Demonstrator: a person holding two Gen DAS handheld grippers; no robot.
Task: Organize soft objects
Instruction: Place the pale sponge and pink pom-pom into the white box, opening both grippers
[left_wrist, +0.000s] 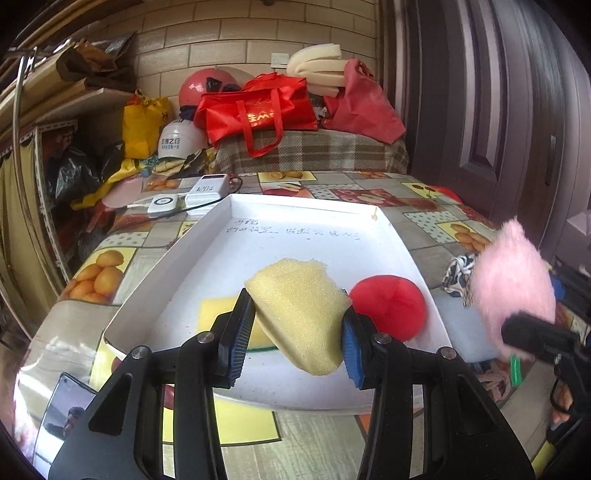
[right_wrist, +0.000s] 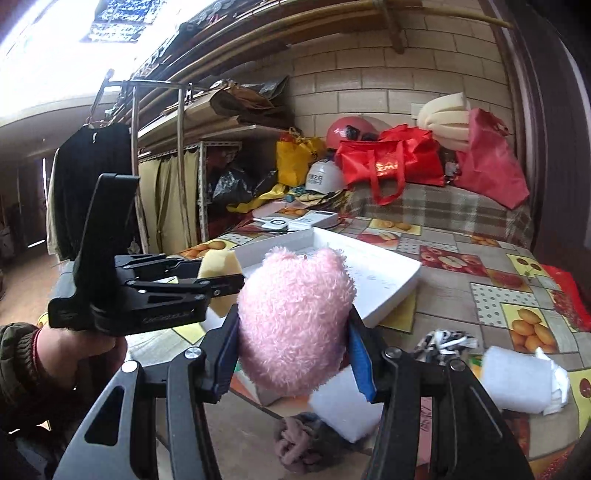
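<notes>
My left gripper (left_wrist: 293, 341) is shut on a pale yellow sponge wedge (left_wrist: 299, 310), held above the near part of the white tray (left_wrist: 303, 210). In the tray lie a red plush ball (left_wrist: 388, 306) and a flat yellow sponge (left_wrist: 218, 314), partly hidden by the fingers. My right gripper (right_wrist: 293, 354) is shut on a fluffy pink plush (right_wrist: 295, 317), held above the table just off the tray's (right_wrist: 384, 291) near right corner. The same pink plush (left_wrist: 513, 280) shows at the right in the left wrist view, and the left gripper with its sponge (right_wrist: 218, 266) at the left in the right wrist view.
On the fruit-patterned tablecloth (right_wrist: 480, 288) lie white foam pieces (right_wrist: 517, 384), a black-and-white fabric scrap (right_wrist: 443, 341) and a mauve knitted item (right_wrist: 306, 443). A phone (left_wrist: 62, 417) lies at the near left. White devices (left_wrist: 192, 195) sit behind the tray; red bags (left_wrist: 258, 110) are piled further back.
</notes>
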